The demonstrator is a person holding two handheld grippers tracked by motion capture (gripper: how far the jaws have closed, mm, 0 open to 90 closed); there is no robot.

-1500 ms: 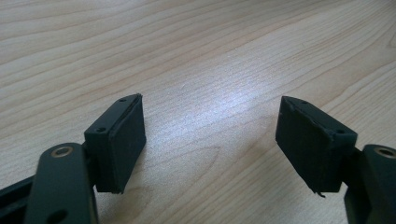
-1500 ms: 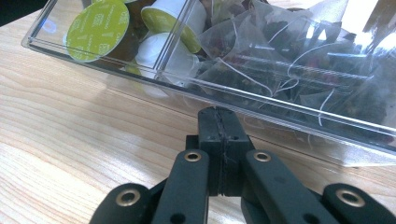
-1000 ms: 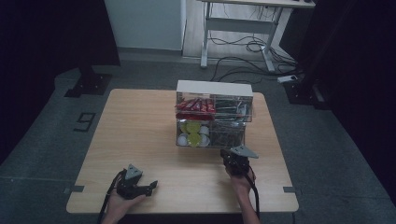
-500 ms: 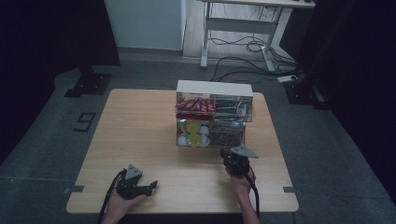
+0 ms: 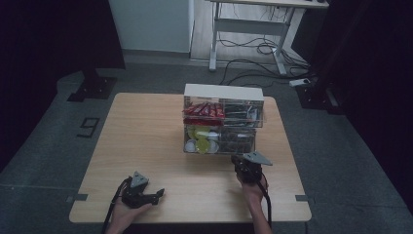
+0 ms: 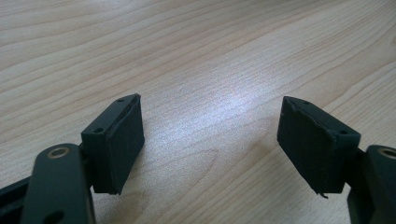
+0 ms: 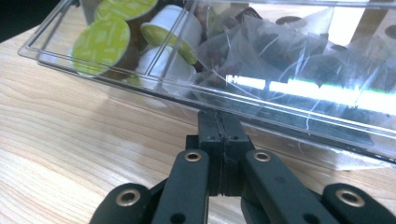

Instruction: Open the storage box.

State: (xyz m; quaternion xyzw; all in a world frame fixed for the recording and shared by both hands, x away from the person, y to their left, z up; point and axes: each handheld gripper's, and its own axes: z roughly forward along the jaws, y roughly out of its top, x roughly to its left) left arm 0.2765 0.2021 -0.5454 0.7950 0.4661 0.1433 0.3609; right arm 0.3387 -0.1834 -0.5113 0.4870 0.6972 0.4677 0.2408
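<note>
From the high view, the clear organizer [image 5: 223, 119] stands toward the counter's [image 5: 146, 131] far edge, right of centre; the right hand-held gripper [image 5: 245, 165] sits at its lower drawer, the left hand-held gripper [image 5: 155, 195] near the front-left corner. In the left gripper view, its jaws are spread wide over bare wood. In the right gripper view, the jaws are pressed together at the drawer [image 7: 196, 88] rim (green-lidded capsules [image 7: 100, 42] inside).
</note>
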